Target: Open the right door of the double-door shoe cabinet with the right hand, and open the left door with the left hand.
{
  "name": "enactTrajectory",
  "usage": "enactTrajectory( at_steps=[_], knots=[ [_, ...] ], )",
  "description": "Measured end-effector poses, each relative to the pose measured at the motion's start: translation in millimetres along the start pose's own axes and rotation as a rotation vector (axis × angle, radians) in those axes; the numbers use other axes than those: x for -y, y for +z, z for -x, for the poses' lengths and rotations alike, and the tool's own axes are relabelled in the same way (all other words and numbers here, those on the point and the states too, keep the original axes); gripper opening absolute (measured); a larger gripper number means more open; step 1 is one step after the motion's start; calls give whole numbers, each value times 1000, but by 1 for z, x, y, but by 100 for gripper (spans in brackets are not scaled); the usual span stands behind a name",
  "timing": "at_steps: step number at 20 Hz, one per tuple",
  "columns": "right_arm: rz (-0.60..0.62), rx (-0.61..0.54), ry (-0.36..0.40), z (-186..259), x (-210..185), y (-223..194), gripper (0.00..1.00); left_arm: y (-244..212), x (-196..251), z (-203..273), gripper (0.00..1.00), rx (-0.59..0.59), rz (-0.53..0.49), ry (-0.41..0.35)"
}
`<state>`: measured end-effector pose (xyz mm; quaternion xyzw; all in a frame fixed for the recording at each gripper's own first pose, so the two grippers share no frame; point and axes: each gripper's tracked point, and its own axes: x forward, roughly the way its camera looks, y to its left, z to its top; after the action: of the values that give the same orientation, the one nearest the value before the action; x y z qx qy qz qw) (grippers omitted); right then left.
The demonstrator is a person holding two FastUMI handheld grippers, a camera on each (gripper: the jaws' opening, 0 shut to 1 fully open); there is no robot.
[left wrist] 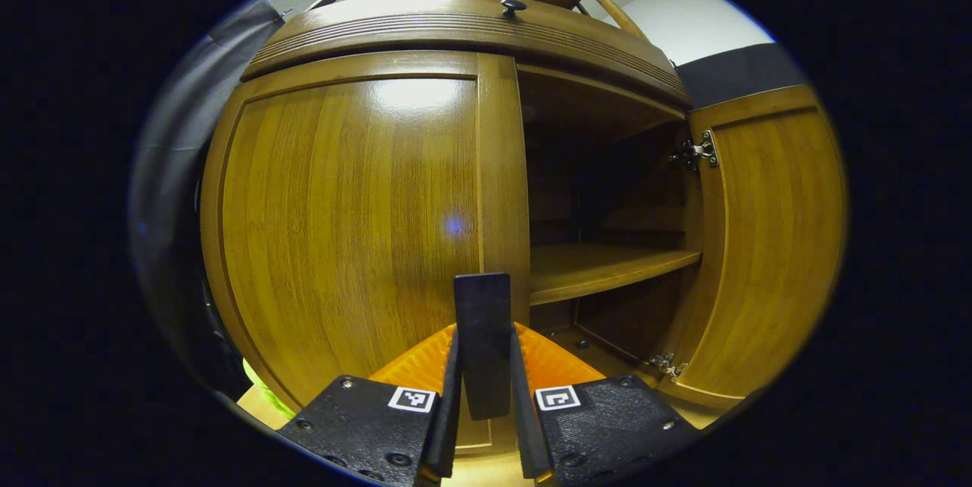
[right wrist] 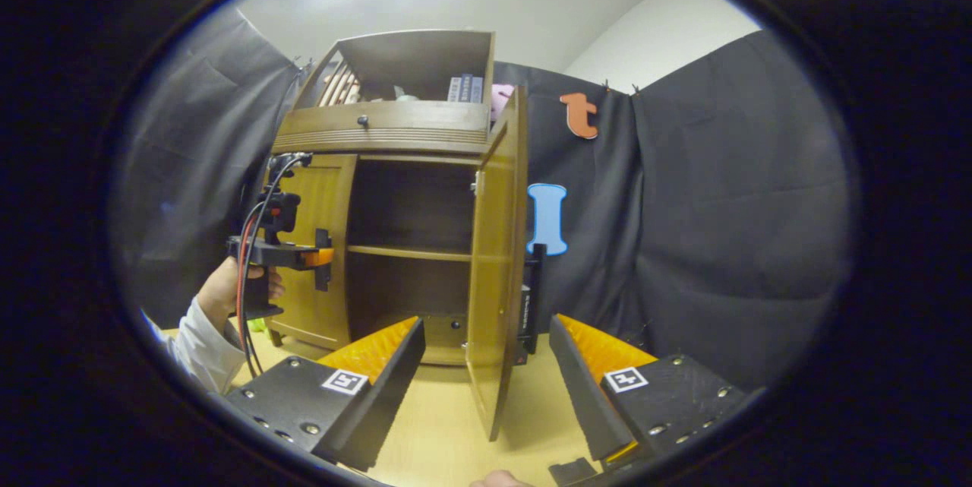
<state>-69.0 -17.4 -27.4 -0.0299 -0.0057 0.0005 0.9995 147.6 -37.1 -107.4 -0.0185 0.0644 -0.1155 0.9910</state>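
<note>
The shoe cabinet (right wrist: 395, 244) has two doors: the right door (right wrist: 497, 259) stands open at frame centre, while the left door (left wrist: 342, 229) is closed, its handle (left wrist: 484, 343) pinched by the left gripper (left wrist: 484, 365). The right gripper (right wrist: 486, 365) is spread wide around the open door's lower edge.

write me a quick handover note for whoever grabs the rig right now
Left hand-held gripper: shut on the left door's handle; left door not yet swung out.
Right hand-held gripper: open, holding nothing, backed off from the right door.
Done: right door stands wide open, shelf exposed.
Left: pull the left door open with the left hand, then let go.
</note>
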Motion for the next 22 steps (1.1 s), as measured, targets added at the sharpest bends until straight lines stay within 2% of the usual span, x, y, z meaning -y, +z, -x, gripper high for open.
enactTrajectory(
  at_steps=[4,9,16,19,22],
  knots=[
    [2,-26,12,6,-21,-6,97,1,0,6,33,28,-14,7],
    [27,-13,21,16,-39,-3,96,-3,2,25,33,-28,-2,-51],
    [-8,58,-62,37,-21,20,97,-1,2,73,31,-77,28,-185],
    [-6,65,-83,42,-15,25,97,0,-2,94,31,-93,79,-193],
    [-16,72,-108,47,-8,27,97,1,-9,115,31,-91,76,-198]
  ],
)
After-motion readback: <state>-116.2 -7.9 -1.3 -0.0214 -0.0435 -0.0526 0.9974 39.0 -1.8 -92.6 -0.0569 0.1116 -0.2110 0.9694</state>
